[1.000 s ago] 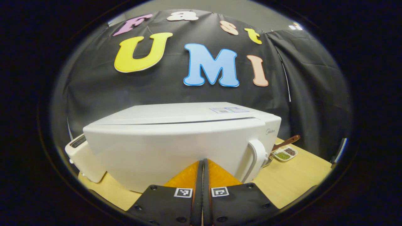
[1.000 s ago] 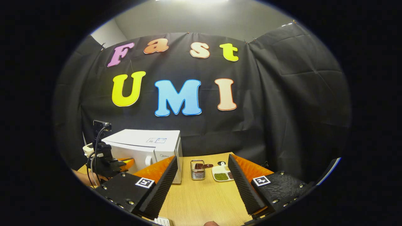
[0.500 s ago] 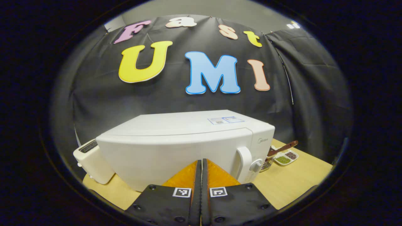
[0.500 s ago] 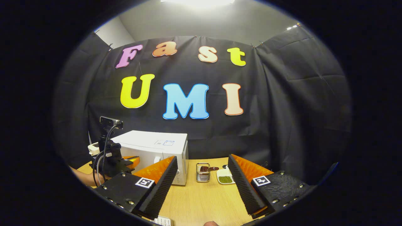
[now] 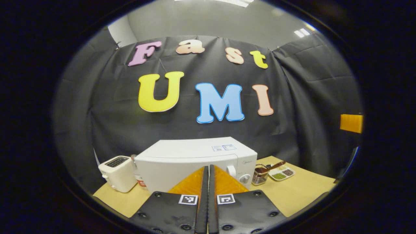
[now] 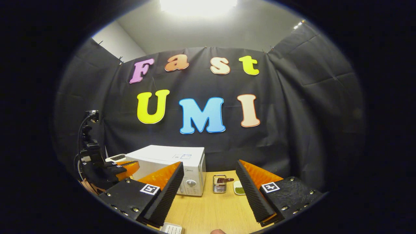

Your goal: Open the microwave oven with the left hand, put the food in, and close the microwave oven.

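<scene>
The left gripper (image 5: pixel 208 182) has its two fingers pressed together with nothing between them, pointing at the one white microwave oven (image 5: pixel 195 161), whose door sits flush and closed on the wooden table (image 5: pixel 302 191); the right gripper (image 6: pixel 209 182) is spread wide and empty above the table, well back from the oven; the left gripper is seen off to its left. Beside the oven stands one wire basket (image 5: pixel 259 174) holding a brown-handled utensil; next to it one divided dish (image 5: pixel 282 173) holds green and dark grains in separate compartments; one white toaster (image 5: pixel 117 172) sits on the oven's other side.
</scene>
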Motion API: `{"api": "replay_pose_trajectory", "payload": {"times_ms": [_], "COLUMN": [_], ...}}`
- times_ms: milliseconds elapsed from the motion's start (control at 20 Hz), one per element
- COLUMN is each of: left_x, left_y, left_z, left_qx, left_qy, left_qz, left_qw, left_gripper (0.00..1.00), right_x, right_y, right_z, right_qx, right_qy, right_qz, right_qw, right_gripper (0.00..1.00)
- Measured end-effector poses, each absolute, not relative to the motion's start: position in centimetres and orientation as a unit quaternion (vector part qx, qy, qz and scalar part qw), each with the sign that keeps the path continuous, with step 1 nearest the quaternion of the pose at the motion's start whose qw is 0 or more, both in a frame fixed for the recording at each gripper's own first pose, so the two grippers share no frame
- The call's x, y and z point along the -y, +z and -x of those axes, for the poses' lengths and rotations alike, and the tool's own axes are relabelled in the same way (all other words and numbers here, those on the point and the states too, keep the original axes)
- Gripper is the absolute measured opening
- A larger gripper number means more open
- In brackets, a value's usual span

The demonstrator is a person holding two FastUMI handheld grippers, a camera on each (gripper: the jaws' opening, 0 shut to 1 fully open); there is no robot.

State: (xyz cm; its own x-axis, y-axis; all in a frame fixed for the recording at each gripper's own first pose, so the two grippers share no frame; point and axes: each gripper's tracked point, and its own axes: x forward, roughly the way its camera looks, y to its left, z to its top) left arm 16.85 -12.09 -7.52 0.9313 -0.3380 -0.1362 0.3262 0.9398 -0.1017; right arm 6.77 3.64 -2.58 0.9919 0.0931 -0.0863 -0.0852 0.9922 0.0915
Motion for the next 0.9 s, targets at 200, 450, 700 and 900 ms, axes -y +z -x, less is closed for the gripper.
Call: {"api": "replay_pose_trajectory", "payload": {"times_ms": [200,450,700,900], "left_x": [10.3,9.6,9.6,9.2], "left_y": [-5.8,-3.6,-1.2,0.5], "left_z": [-12.7,-7.8,-3.6,-0.8], "left_qx": [-0.07,-0.059,-0.049,-0.043], "left_qy": [-0.136,-0.111,-0.094,-0.088], "left_qz": [0.039,0.027,0.031,0.03], "left_qw": [0.987,0.992,0.994,0.995], "left_gripper": [0.07,0.05,0.07,0.07], "right_x": [-2.9,-2.1,-1.5,-1.1], "right_y": [-2.4,-1.7,-1.4,-0.9], "right_z": [-4.7,-1.8,0.9,2.7], "right_qx": [-0.035,-0.018,-0.012,-0.004], "right_qy": [0.062,0.084,0.107,0.112], "right_qz": [-0.043,-0.028,-0.028,-0.029], "right_qw": [0.997,0.996,0.994,0.993], "right_gripper": [0.98,0.98,0.98,0.98]}}
